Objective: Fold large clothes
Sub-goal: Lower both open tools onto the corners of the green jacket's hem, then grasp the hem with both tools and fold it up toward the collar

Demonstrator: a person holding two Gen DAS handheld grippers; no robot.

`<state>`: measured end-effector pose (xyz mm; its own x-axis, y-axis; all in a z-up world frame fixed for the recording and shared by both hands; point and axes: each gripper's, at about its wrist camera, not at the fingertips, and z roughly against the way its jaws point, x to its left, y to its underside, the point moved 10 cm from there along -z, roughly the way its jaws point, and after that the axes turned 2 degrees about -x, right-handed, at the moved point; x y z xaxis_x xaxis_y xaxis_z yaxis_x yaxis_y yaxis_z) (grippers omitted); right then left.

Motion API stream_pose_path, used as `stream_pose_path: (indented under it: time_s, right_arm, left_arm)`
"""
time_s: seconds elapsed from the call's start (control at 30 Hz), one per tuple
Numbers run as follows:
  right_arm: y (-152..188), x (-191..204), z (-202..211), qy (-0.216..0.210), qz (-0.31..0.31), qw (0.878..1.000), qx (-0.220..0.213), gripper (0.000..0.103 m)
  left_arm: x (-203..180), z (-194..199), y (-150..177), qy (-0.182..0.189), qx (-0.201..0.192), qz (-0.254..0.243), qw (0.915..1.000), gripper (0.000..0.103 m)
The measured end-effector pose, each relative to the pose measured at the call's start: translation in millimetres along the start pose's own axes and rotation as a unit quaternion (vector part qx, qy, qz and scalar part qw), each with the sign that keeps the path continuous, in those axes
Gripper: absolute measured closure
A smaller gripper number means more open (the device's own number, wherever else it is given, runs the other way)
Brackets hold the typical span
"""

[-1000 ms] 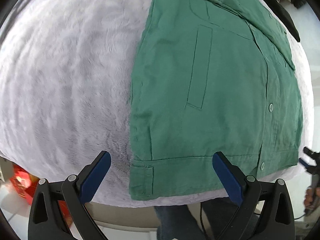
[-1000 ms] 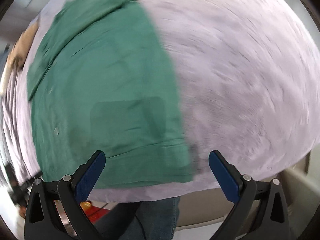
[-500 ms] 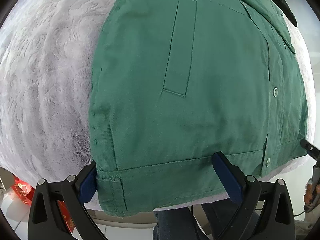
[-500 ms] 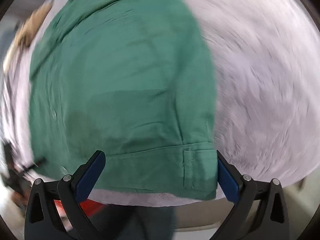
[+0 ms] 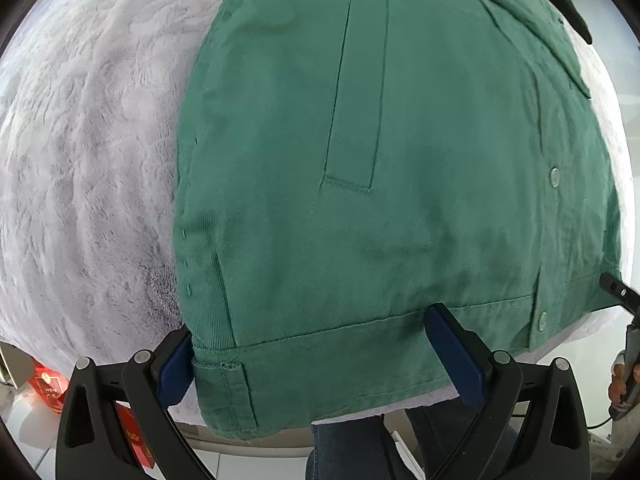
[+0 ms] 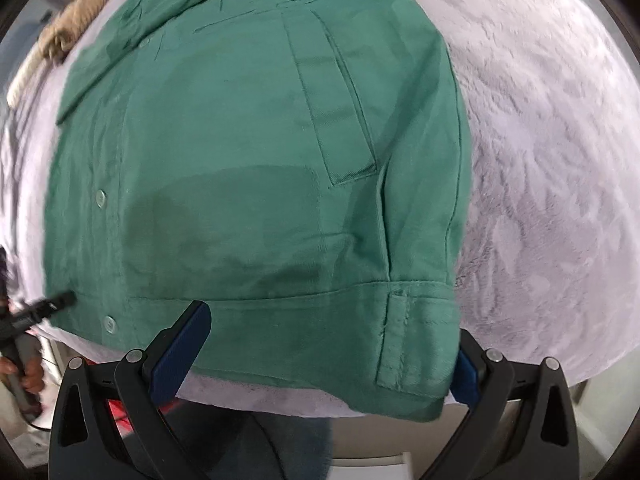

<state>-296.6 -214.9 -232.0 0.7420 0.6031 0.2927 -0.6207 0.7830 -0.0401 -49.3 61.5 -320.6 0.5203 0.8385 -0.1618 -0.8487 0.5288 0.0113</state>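
Left gripper (image 5: 316,356): jaws spread wide, straddling the near left hem corner of the jacket; the left blue pad (image 5: 175,364) touches the hem's side edge, the right pad rests on top of the hem band. Nothing is clamped between them.

Right gripper (image 6: 320,356): jaws likewise wide apart, straddling the near right hem corner; its right pad (image 6: 464,372) is mostly hidden behind the cloth edge, the left pad lies over the hem band. No grip closed on the fabric.

Green jacket (image 5: 400,160): heavy twill, lying front-up and flat on a pale lilac plush blanket (image 5: 80,160), hem hanging slightly past the near table edge. Stitched waistband with a tab (image 5: 236,396) at each side corner; a slanted welt pocket (image 5: 356,92) on each front panel; a closed placket with pale snap buttons (image 5: 554,178); collar at the far end.

Left wrist view only: a red box (image 5: 48,384) low at the left, below the blanket edge; a person's legs in dark jeans (image 5: 348,452) beneath the hem; the other gripper's tip at the right hem.

Right wrist view only: a beige knitted item (image 6: 68,32) on the far left of the blanket, beyond the collar; a broad darker shadow across the lower front panel; a hand (image 6: 28,372) around a gripper handle at the left edge.
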Motion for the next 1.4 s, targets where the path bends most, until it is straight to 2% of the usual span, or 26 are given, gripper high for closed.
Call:
stream_pose_path:
  time_s: [0.07, 0.1, 0.2, 0.27, 0.4, 0.47, 0.5, 0.53, 0.57, 0.6, 0.63, 0.7, 0.73, 0.83, 0.93, 1.0, 1.13, 1.23, 1.4]
  right_arm:
    - [-9, 0, 12, -0.082, -0.053, 0.995, -0.015, 0.0]
    - [-16, 0, 20, -0.126, -0.083, 0.988, -0.027, 0.0]
    - [-26, -6, 28, -0.192, -0.135, 0.971, -0.037, 0.0]
    - [-23, -14, 20, -0.179, -0.148, 0.972, -0.025, 0.0]
    - [-10, -21, 9, -0.164, -0.158, 0.974, -0.002, 0.0]
    - [-7, -20, 9, -0.167, -0.166, 0.972, -0.01, 0.001]
    - [-7, -18, 11, -0.17, -0.173, 0.97, -0.015, 0.003]
    - [-6, -16, 12, -0.176, -0.182, 0.967, -0.021, 0.014]
    - [-7, -18, 13, -0.177, -0.191, 0.965, -0.023, 0.028]
    - [-7, -26, 14, -0.172, -0.196, 0.965, -0.021, 0.068]
    - [-7, -29, 10, -0.162, -0.202, 0.966, -0.015, 0.096]
    - [-9, -29, 15, -0.176, -0.203, 0.963, -0.021, 0.096]
    - [-11, -25, 23, -0.197, -0.199, 0.96, -0.026, 0.096]
    - [-24, -15, 45, -0.26, -0.205, 0.943, -0.04, 0.096]
    - [-56, -1, 75, -0.318, -0.196, 0.926, -0.061, 0.096]
    - [-82, 14, 89, -0.334, -0.18, 0.923, -0.071, 0.096]
    - [-147, 45, 114, -0.353, -0.138, 0.921, -0.085, 0.096]
    - [-205, 70, 121, -0.358, -0.105, 0.923, -0.091, 0.096]
    - [-305, 92, 114, -0.351, -0.087, 0.927, -0.098, 0.096]
  left_arm:
    - [-2, 9, -3, 0.018, -0.014, 0.002, 0.9997, 0.001]
    - [-1, 14, -4, 0.032, -0.02, 0.006, 0.9993, 0.001]
    - [7, 14, -6, 0.045, -0.019, 0.017, 0.9987, 0.001]
    - [18, 2, -1, 0.024, -0.003, 0.014, 0.9996, 0.001]
    - [11, -2, 1, 0.016, -0.004, -0.006, 0.9998, 0.001]
    - [1, 3, 0, 0.028, -0.013, -0.007, 0.9995, 0.013]
    - [-3, 7, 0, 0.024, -0.017, -0.01, 0.9995, 0.023]
    - [-3, 12, -3, 0.018, -0.026, -0.013, 0.9994, 0.043]
    - [-5, 18, -5, 0.02, -0.036, -0.02, 0.9989, 0.055]
    - [-7, 23, -6, 0.027, -0.042, -0.024, 0.9985, 0.073]
    - [-8, 29, -6, 0.046, -0.043, -0.021, 0.9978, 0.084]
    - [-11, 39, -8, 0.075, -0.042, -0.009, 0.9962, 0.087]
    - [-11, 47, -10, 0.096, -0.043, 0.001, 0.9944, 0.088]
    - [-17, 82, -25, 0.166, -0.063, 0.037, 0.9834, 0.088]
    - [-12, 113, -47, 0.198, -0.09, 0.068, 0.9737, 0.088]
    - [-15, 136, -69, 0.213, -0.114, 0.091, 0.966, 0.088]
    - [-17, 183, -130, 0.216, -0.179, 0.135, 0.9504, 0.088]
    - [-18, 211, -178, 0.203, -0.226, 0.143, 0.9421, 0.088]
    - [-9, 235, -264, 0.178, -0.264, 0.145, 0.9368, 0.088]
